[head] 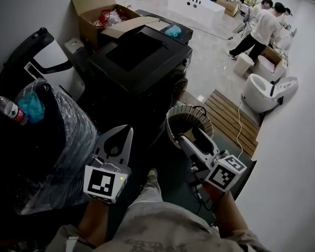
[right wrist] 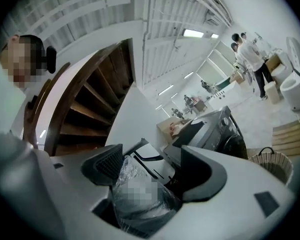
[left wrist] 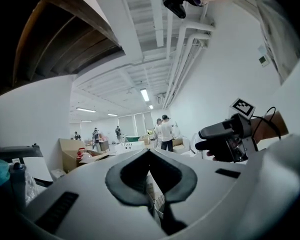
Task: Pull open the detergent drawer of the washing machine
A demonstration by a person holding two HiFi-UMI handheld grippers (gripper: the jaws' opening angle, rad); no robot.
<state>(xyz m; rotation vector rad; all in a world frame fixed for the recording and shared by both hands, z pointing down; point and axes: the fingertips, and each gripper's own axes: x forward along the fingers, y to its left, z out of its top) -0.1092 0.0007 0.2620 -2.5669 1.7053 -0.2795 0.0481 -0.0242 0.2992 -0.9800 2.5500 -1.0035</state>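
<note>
The black washing machine [head: 142, 56] stands ahead of me with its dark front turned toward the lower right; its detergent drawer is too dark to make out. My left gripper [head: 128, 130] hovers short of the machine, jaws together at the tip and nothing between them; in the left gripper view [left wrist: 150, 151] they meet in a point. My right gripper [head: 189, 135] hangs over a wicker basket, apart from the machine, jaws spread and empty. The right gripper view [right wrist: 150, 159] shows its jaws wide apart, with the washing machine [right wrist: 215, 129] farther off to the right.
A wicker basket [head: 189, 122] sits by the machine's front. A dark plastic-wrapped bulk [head: 47, 140] with a water bottle [head: 9, 109] stands at the left. An open cardboard box [head: 97, 12] lies behind the machine. A wooden slat platform [head: 231, 117], a white appliance [head: 262, 91] and people [head: 262, 25] are at the right.
</note>
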